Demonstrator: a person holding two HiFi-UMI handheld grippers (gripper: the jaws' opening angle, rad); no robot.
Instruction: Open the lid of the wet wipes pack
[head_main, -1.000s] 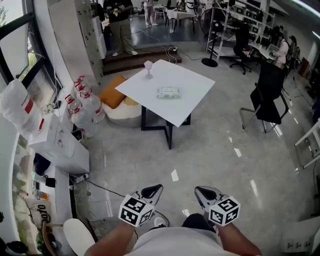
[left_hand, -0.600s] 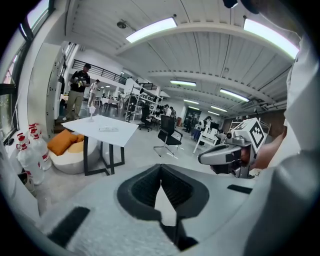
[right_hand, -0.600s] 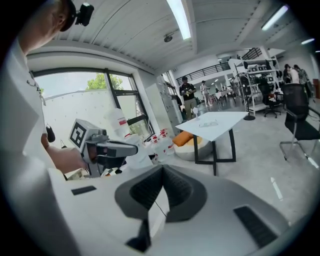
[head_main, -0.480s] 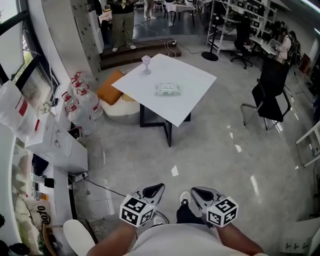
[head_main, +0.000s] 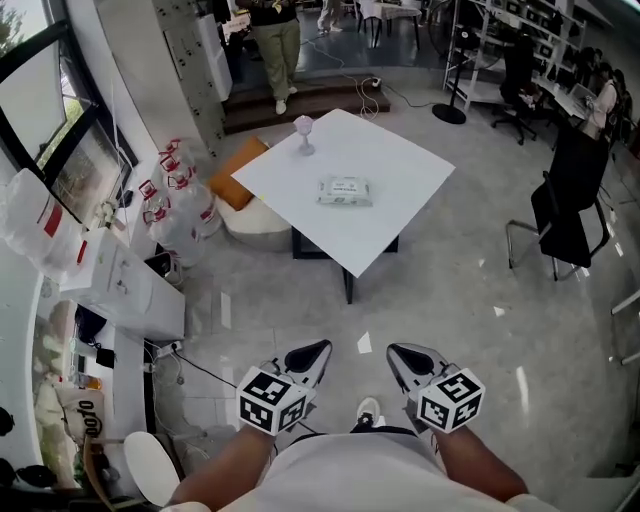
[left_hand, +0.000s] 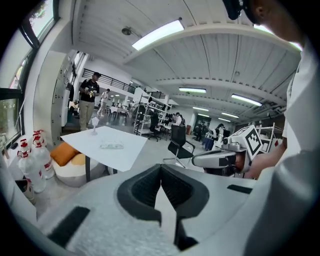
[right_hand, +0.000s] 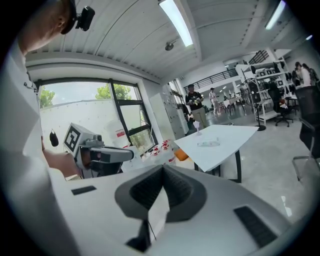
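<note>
Well, the person stands on the pale glossy floor (head_main: 440, 300) some way back from the white square table (head_main: 400, 165), with both tools held low in front of the body and side by side. The left gripper (head_main: 305, 362), a grey two-jaw tong with a marker cube on it, has its jaws closed together with nothing between them; its own view shows the dark ribbed pads meeting along one line. The right gripper (head_main: 408, 362), its twin, has its jaws pressed together too and carries nothing. Both point toward the table and are well apart from it. The wet wipes pack (head_main: 345, 191), a flat pale green and white soft packet, lies near the middle of the tabletop, untouched; whether its lid is up or down I cannot tell from this far. A small clear stemmed glass (head_main: 304, 134) stands upright near the table's far corner, apart from the pack. On the floor to the left of the table sit an orange cushion (head_main: 236, 178) and a cluster of big clear water bottles with red labels (head_main: 172, 205). A black office chair (head_main: 568, 210) stands off to the right, and another person (head_main: 276, 45) stands beyond the table.
</note>
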